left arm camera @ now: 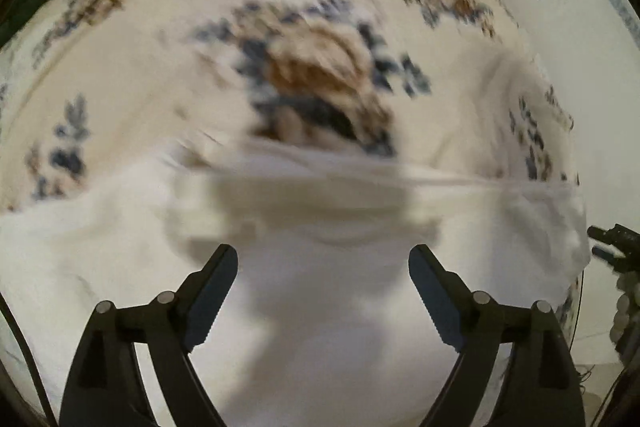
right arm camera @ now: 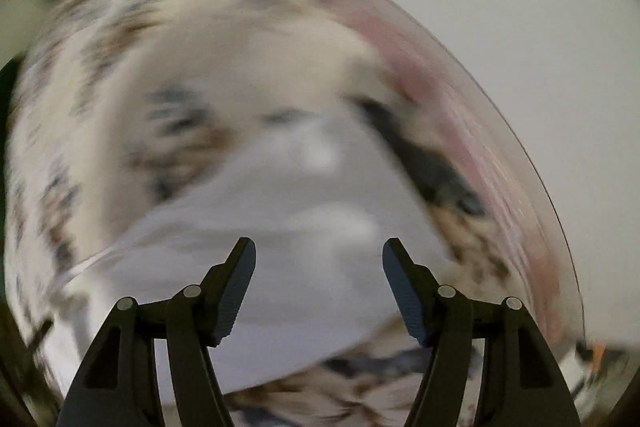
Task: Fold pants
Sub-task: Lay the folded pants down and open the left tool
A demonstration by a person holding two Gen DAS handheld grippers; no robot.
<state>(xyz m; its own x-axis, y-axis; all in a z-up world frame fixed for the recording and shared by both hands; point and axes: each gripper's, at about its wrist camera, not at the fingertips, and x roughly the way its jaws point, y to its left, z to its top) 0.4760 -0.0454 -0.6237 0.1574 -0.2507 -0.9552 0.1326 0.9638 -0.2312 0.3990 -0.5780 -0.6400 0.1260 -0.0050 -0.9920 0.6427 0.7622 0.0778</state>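
Observation:
White pants lie on a cream cloth with blue and brown flower prints. In the left wrist view they fill the lower half, with a straight edge across the middle. My left gripper is open above the white fabric and holds nothing. In the right wrist view the pants show as a blurred white patch under and ahead of my right gripper, which is open and empty. Both views are motion-blurred.
The flowered cloth spreads beyond the pants. A pale floor or wall lies to the right. A dark device with white beads sits at the right edge. A pinkish band borders the cloth in the right wrist view.

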